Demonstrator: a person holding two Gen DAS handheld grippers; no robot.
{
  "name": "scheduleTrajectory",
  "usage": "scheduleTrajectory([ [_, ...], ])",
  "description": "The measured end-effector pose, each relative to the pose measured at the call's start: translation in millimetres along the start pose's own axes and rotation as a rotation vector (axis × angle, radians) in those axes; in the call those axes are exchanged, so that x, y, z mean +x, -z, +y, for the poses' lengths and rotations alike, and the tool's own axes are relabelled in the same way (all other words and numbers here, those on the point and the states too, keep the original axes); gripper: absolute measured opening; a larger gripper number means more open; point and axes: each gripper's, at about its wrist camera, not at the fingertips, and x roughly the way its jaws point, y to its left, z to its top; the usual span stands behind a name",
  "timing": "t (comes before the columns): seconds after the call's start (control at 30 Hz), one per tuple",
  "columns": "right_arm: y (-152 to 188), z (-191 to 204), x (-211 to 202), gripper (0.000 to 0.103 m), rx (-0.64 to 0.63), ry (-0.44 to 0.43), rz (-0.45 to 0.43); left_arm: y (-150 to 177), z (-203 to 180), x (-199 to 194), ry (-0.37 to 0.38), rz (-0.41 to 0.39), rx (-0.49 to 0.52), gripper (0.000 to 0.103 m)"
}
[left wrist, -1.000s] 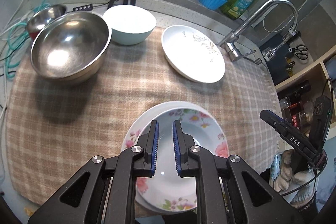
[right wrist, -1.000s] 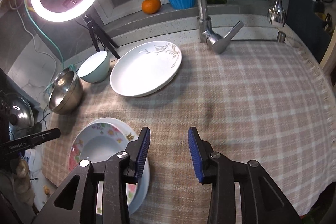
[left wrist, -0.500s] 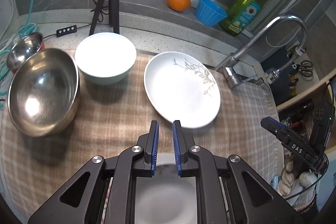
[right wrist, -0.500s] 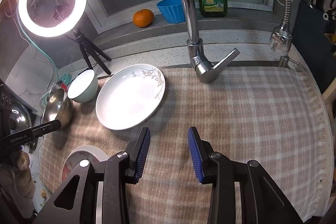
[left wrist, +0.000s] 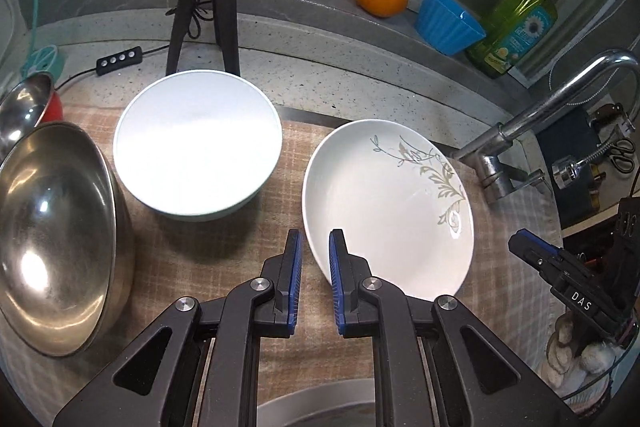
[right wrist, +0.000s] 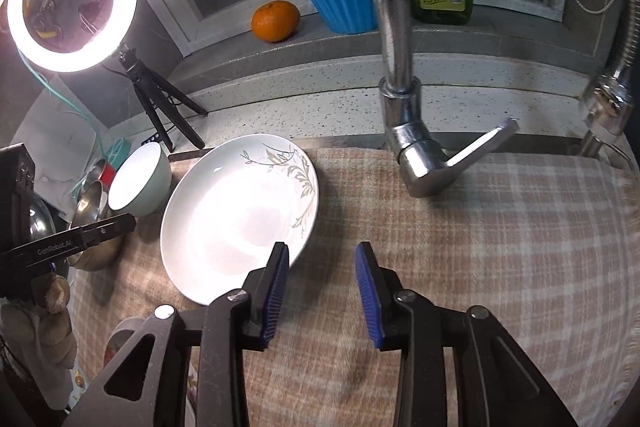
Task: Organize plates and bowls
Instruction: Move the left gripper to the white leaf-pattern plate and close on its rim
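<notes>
Left tongs (left wrist: 312, 247): fingers narrowly apart, empty, poised at the near left rim of the white plate (left wrist: 392, 203).
Right tongs (right wrist: 322, 267): fingers wide apart, empty, left finger over the plate's near right edge.
White plate: leaf-patterned, flat on the checked cloth (right wrist: 480, 247) covering the counter.
Pale bowl (left wrist: 198, 143): left of plate, upright.
Steel bowl (left wrist: 56, 235): far left, tilted.
Faucet (right wrist: 400, 87): right of plate.
</notes>
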Motion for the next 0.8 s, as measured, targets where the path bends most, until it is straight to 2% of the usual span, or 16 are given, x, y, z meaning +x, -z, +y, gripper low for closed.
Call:
scheduleTrajectory([
  [0.2,-10.0,3.0,20.4,0.025,-0.015,-0.001,0.018,-6.0,0.0,15.3,-0.004,0.024,0.003,0.012],
  [0.5,-18.4,-1.6,38.7,0.021,-0.011,0.001,0.040,-13.2,-2.3,27.9,-0.048,0.024,0.020,0.012],
  [0.8,-25.7,0.2,50.8,0.019,-0.025,0.004,0.057,-18.1,-0.9,43.1,-0.045,0.047,0.015,0.012],
])
